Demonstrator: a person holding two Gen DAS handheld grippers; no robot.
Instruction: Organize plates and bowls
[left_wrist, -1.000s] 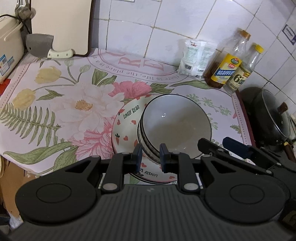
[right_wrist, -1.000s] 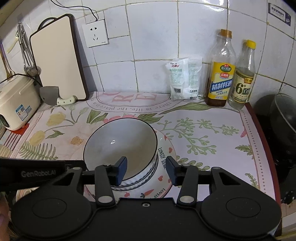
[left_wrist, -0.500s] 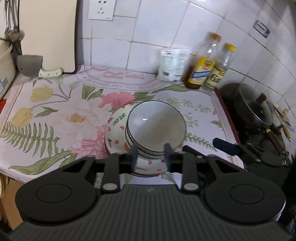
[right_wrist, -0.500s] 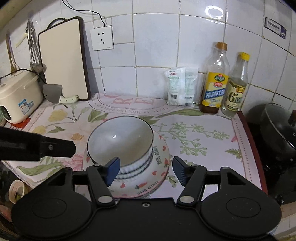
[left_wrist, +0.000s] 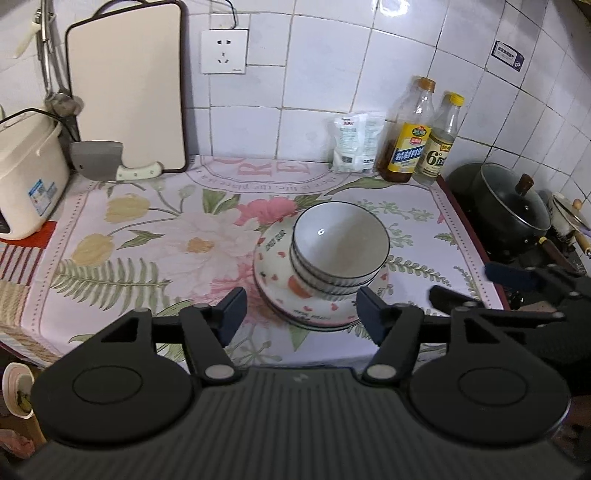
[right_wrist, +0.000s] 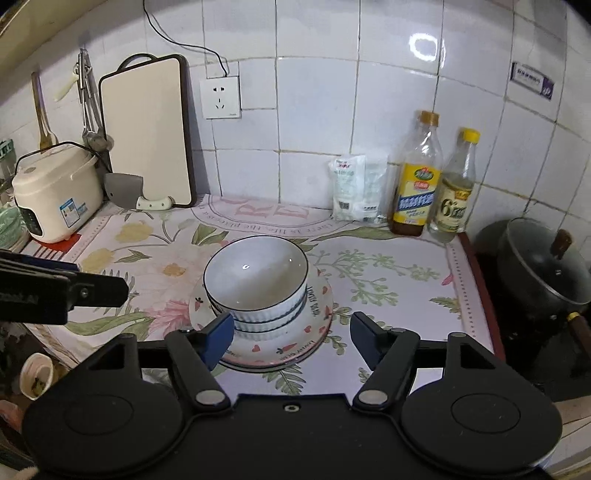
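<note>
Left black two-finger gripper (left_wrist: 298, 314): fingers (left_wrist: 232, 309) spread wide, blue pads facing inward, nothing between them; body level, pointing forward
Right black two-finger gripper (right_wrist: 291, 334): fingers (right_wrist: 218, 336) likewise spread wide, nothing held; seen at the right edge of the left wrist view, beside the left gripper

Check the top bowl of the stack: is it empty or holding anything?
Empty. The top bowl shows a bare white inside with only light glints, in both wrist views. It sits upright, nested in the bowls on the plates.
</note>
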